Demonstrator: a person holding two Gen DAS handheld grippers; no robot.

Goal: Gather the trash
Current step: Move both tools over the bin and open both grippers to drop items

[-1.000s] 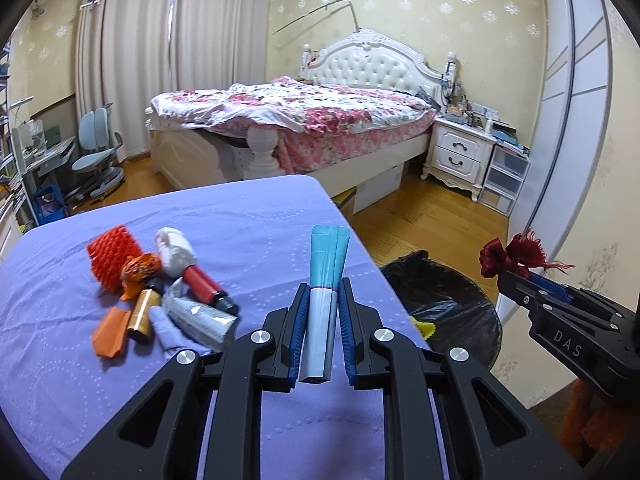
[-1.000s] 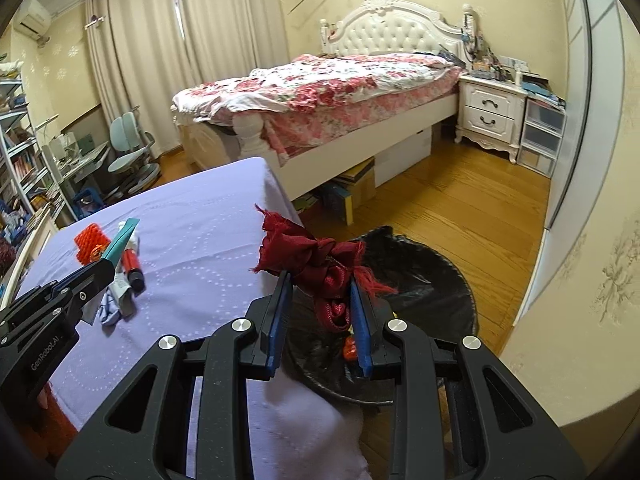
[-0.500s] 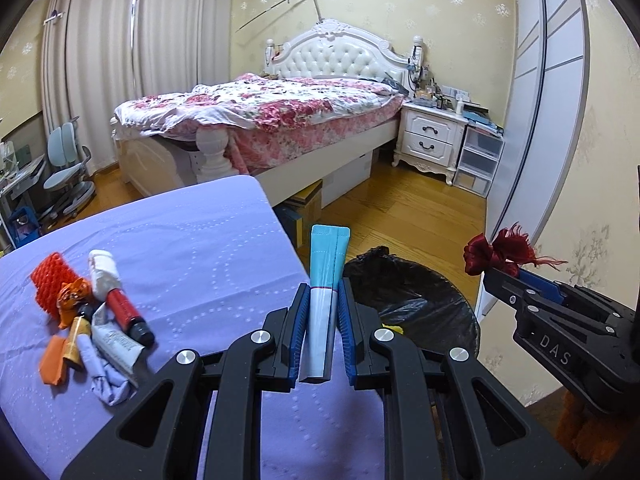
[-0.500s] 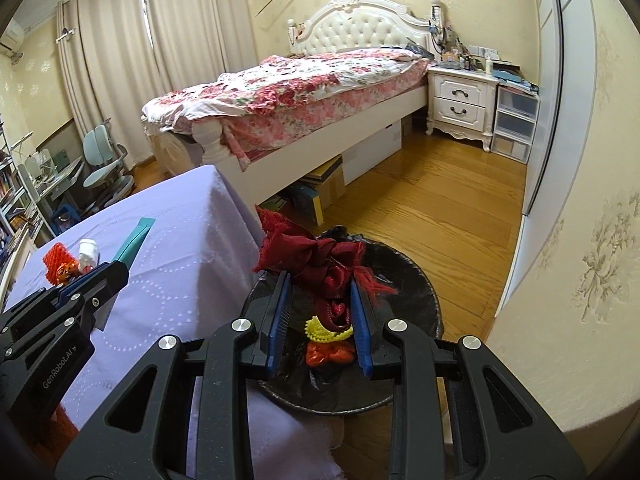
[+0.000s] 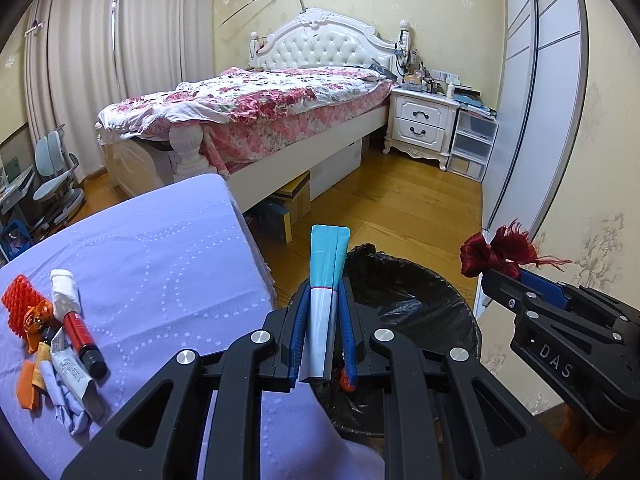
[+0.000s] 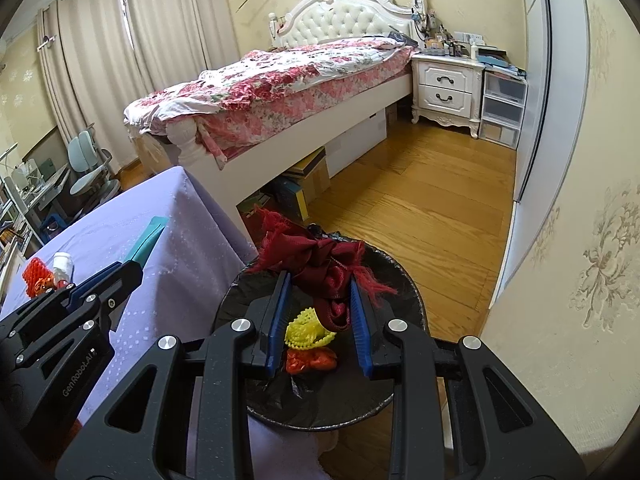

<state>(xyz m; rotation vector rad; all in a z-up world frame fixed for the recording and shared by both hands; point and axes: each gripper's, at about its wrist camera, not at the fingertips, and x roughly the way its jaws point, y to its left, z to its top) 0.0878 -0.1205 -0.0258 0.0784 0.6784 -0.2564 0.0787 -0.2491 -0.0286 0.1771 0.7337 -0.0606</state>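
My left gripper (image 5: 323, 292) is shut on a teal and white tube (image 5: 325, 280), held over the near rim of the black-lined trash bin (image 5: 416, 292). My right gripper (image 6: 320, 284) is shut on a dark red ribbon bow (image 6: 316, 260), held above the bin (image 6: 384, 392); the bow also shows in the left wrist view (image 5: 496, 250). A yellow mesh piece (image 6: 308, 332) and a red piece (image 6: 310, 360) lie in the bin. Several trash items lie on the purple table (image 5: 160, 248): a red foam net (image 5: 18, 308), a red and white bottle (image 5: 74, 316), a white tube (image 5: 74, 376).
A bed with a floral cover (image 5: 256, 104) stands behind, with boxes under it (image 5: 296, 196). A white nightstand (image 5: 424, 124) and plastic drawers (image 5: 474, 144) stand at the back right. A sliding wardrobe door (image 5: 532, 100) lines the right wall. Chairs (image 5: 56, 176) stand far left.
Both grippers have moved right, away from the table pile and over the bin. Each still holds its item.
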